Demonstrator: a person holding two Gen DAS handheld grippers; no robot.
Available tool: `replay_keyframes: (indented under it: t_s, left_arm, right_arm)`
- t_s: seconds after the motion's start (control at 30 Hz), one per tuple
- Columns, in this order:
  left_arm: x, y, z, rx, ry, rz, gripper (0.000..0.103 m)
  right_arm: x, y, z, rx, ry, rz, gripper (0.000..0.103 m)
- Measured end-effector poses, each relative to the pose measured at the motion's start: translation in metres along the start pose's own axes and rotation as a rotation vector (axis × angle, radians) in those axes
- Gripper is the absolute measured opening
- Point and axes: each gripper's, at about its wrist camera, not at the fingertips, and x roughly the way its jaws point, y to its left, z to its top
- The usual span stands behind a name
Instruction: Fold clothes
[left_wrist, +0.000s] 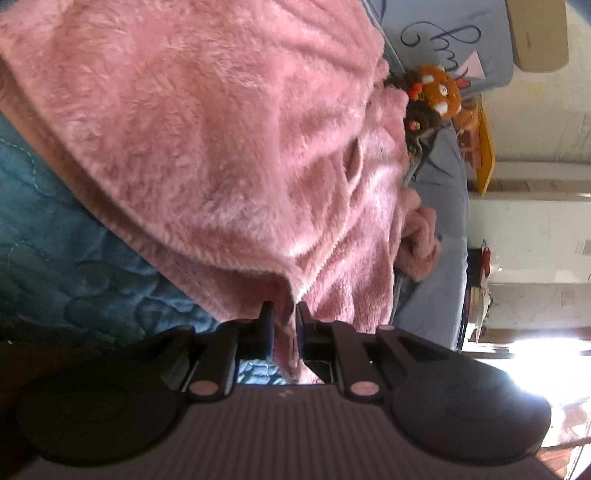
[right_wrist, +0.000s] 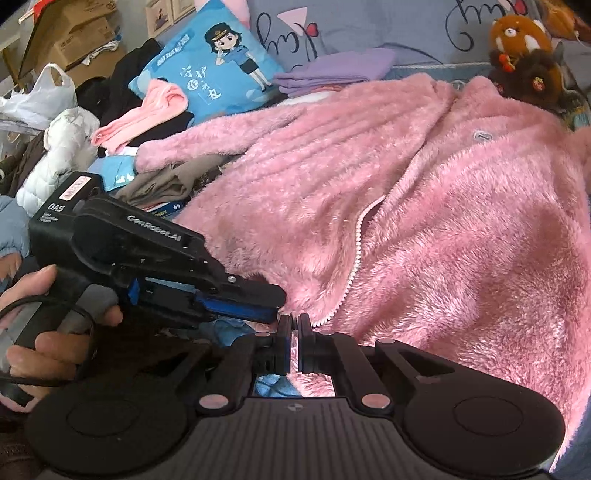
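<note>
Both grippers pinch the hem of the pink fleece jacket (right_wrist: 424, 206): the left gripper (left_wrist: 284, 317) clamps a fold of pile, and the right gripper (right_wrist: 294, 325) is nearly closed on the edge beside the zipper (right_wrist: 354, 258). The jacket spreads from there toward twelve and two o'clock across the bed (left_wrist: 74, 266). To fold well, I judge both should lift together and keep the hem taut.

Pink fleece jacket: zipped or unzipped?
Partly unzipped: the pink fleece jacket shows white zipper teeth along one open front edge near the hem.
</note>
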Motion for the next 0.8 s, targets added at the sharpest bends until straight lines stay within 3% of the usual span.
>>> replay_keyframes:
  t_s: [0.17, 0.4, 0.5, 0.8]
  left_arm:
    - [0.012, -0.003, 0.0, 0.02, 0.049, 0.013, 0.011]
    - [0.015, -0.003, 0.002, 0.016, -0.002, 0.06, 0.01]
    - [0.017, -0.003, 0.003, 0.018, -0.005, 0.073, 0.004]
    - [0.011, -0.004, 0.0, 0.013, 0.006, 0.012, 0.003]
  right_arm:
    - [0.004, 0.001, -0.002, -0.01, 0.016, -0.008, 0.004]
    - [0.001, -0.002, -0.004, 0.025, 0.0, -0.027, 0.005]
    - [0.001, -0.002, -0.005, 0.034, -0.01, -0.036, 0.005]
    - [-0.004, 0.001, -0.007, 0.034, -0.043, -0.044, 0.006]
